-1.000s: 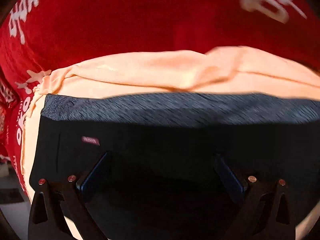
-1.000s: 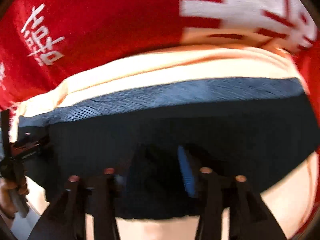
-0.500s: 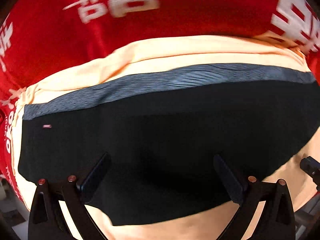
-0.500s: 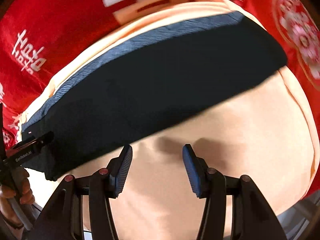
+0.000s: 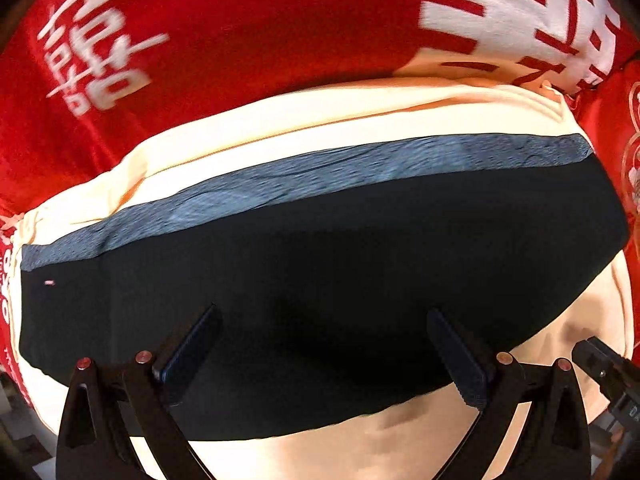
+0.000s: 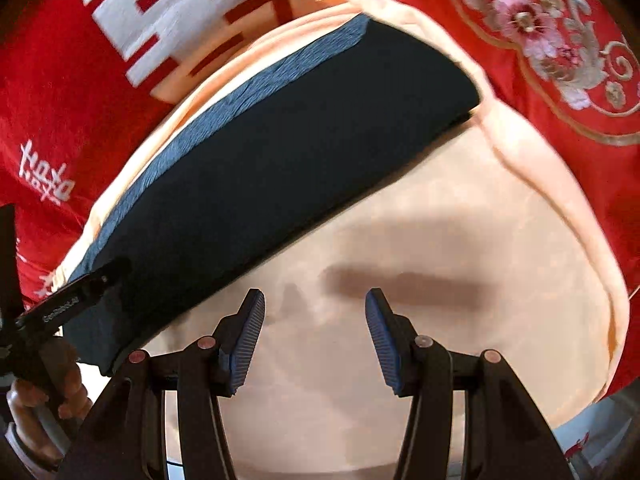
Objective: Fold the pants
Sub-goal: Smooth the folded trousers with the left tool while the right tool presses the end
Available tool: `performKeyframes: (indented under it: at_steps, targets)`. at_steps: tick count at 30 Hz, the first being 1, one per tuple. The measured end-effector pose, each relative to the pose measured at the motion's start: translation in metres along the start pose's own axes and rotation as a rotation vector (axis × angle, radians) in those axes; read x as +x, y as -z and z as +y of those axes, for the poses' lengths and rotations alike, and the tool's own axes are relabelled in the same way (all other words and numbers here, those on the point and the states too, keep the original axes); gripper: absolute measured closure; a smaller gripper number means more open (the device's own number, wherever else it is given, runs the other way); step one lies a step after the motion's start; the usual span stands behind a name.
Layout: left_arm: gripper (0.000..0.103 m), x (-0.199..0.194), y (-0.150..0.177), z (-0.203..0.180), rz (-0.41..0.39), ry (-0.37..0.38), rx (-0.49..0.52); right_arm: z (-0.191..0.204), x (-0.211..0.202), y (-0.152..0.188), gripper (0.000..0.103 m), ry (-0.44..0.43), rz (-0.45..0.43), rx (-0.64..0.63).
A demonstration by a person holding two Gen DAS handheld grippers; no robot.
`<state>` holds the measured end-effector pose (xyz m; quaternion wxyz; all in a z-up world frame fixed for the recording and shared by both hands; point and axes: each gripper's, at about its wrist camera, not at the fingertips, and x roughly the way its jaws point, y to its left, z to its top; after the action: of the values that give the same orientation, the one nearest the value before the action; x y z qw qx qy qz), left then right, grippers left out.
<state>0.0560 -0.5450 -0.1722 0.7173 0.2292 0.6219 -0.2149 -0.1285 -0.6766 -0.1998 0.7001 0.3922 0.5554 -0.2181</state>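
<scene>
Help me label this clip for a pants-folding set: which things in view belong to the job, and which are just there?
Belongs to the job:
- black pants, folded flat, grey waistband showing
- left hand-held gripper, open above the pants
- right hand-held gripper, open, off the pants

Just there:
- peach cloth under the pants
- red bedding with white characters
- embroidered red fabric

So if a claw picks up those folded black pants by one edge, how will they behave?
The black pants lie flat in soft layers on the peach cloth, so they would probably droop and unfold. The ribbed waistband looks thicker, likely a firmer grip. They seem light.
</scene>
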Motion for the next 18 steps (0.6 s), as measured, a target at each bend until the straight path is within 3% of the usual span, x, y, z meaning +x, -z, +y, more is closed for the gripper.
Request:
performKeyframes:
  at_steps: [2,5,7,10,11,12,13,16,18]
  targets:
    - [0.000,0.008,-0.001,-0.017,-0.004,-0.007,0.005,-0.013,-0.003,-0.008,0.047,-0.013,-0.019,0.031]
    - [0.000,0.040,0.000,-0.021,0.071,-0.022,-0.032,-0.032,-0.006,-0.023,0.046,-0.026,-0.047,0.097]
    - [0.000,0.038,0.002,-0.017,0.054,0.006,-0.093,-0.047,-0.006,-0.036,0.046,-0.042,-0.073,0.156]
    - [0.000,0.039,0.012,-0.018,0.036,-0.010,-0.083,-0.065,0.004,-0.055,0.047,-0.044,-0.086,0.233]
    - [0.000,0.045,0.010,-0.016,0.038,-0.017,-0.083,-0.071,0.005,-0.059,0.050,-0.053,-0.093,0.259]
    - [0.000,0.042,0.014,-0.019,0.044,-0.024,-0.084,-0.075,0.002,-0.064,0.062,-0.066,-0.117,0.275]
    - [0.000,0.039,0.016,-0.023,0.051,-0.031,-0.086,-0.074,-0.002,-0.068,0.083,-0.062,-0.132,0.262]
    - [0.000,0.034,0.006,-0.034,0.049,-0.047,-0.080,-0.071,-0.009,-0.076,0.084,-0.010,-0.165,0.183]
    - [0.000,0.037,0.011,-0.011,0.044,-0.047,-0.086,-0.075,-0.003,-0.077,0.084,0.000,-0.134,0.176]
